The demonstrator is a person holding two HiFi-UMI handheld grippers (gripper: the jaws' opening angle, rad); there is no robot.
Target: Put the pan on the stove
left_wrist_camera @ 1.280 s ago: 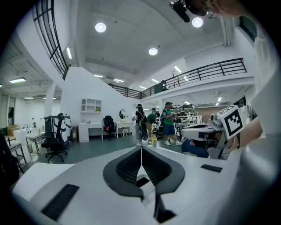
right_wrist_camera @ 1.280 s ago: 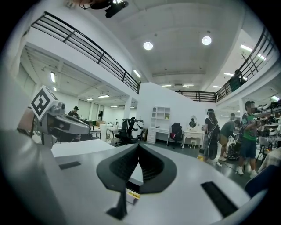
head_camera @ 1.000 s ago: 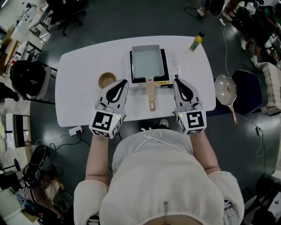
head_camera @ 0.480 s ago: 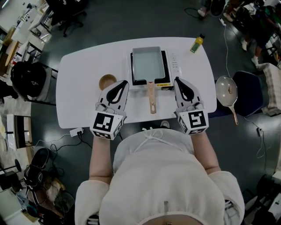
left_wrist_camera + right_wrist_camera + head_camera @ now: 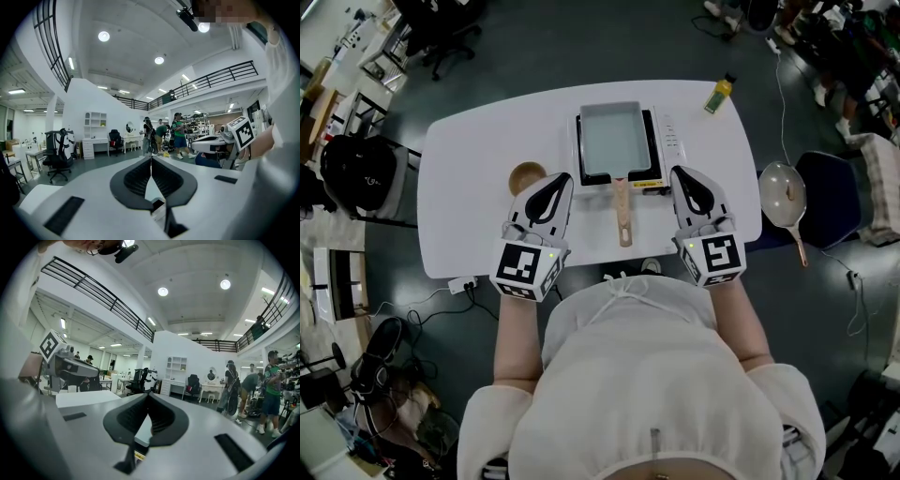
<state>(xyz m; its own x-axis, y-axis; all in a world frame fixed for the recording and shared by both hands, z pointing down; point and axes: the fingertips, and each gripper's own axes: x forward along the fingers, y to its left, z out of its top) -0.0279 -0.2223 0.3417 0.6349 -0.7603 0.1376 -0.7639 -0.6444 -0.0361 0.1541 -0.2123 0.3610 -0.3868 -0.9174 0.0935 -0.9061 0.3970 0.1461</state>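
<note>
Pan (image 5: 615, 141) sits on the stove (image 5: 668, 141), handle (image 5: 623, 211) facing the person for easy reach. Left gripper (image 5: 560, 177) and right gripper (image 5: 679, 174) flank it, jaws pressed together, empty.

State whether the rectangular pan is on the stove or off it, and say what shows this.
On the stove. In the head view the pan sits within its black frame, covering the top.

Pan (image 5: 610, 141) pale grey, handle (image 5: 622, 211) tan; stove (image 5: 669, 141) white, black top; table (image 5: 469, 178) white; bottle (image 5: 718, 92) yellowish, perhaps.
</note>
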